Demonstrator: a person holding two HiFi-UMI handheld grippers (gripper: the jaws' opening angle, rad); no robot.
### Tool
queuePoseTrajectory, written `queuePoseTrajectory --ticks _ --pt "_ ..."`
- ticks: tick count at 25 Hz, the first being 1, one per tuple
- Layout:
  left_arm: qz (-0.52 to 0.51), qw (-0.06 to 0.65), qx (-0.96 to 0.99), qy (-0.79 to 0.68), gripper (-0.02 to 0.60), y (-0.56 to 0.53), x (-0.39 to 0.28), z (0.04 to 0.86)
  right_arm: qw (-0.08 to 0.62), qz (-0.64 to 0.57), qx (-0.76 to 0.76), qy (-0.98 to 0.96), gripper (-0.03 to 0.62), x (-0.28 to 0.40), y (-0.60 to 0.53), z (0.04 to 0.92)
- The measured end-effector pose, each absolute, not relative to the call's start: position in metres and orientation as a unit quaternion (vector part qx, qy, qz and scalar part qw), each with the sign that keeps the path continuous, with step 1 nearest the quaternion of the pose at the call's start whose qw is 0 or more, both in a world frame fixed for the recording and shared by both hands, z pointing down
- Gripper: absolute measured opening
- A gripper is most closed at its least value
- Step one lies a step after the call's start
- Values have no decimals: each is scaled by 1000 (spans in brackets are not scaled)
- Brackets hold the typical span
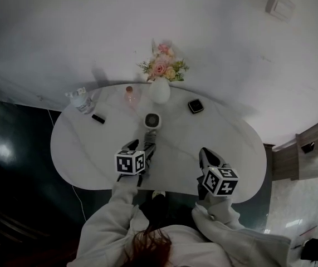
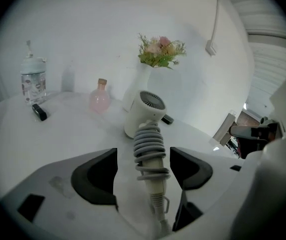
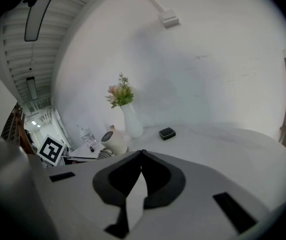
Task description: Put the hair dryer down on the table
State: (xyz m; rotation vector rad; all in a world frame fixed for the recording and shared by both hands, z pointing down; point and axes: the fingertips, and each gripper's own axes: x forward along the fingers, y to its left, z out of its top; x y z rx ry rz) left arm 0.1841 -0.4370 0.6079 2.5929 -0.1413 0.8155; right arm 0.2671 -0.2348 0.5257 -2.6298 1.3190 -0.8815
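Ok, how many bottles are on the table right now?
2. A clear bottle stands at the far left of the table, beside a small black object. A small pink bottle stands just left of the white vase. None appears hidden.

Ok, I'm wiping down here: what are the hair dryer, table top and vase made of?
Hair dryer: matte off-white plastic, by its moulded grille; cord looks rubbery. Table top: pale, faintly veined, slightly shiny, so marble or a look-alike. Vase: smooth white, probably ceramic.
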Motion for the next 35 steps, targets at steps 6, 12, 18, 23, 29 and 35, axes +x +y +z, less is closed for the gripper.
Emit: queuePoseTrajectory --ticks 6,12,18,23,29,35 --pt "231 223 943 -85 304 -447 158 571 36 -274 -850 449 49 269 -243 515" --pt "171 202 957 -118 302 -457 138 528 29 -254 -847 467 49 271 -252 500" --pt "90 149 978 -112 301 -456 137 465 47 -176 -855 486 49 280 -258 453" --pt "36 103 989 -101 198 -448 138 421 59 -95 -861 496 49 281 -255 405" --pt "2 50 996 -68 108 -426 144 401 70 -27 -860 505 49 277 -244 377" --pt "-15 35 997 -71 28 -417 146 399 47 -3 -874 484 49 275 -228 376"
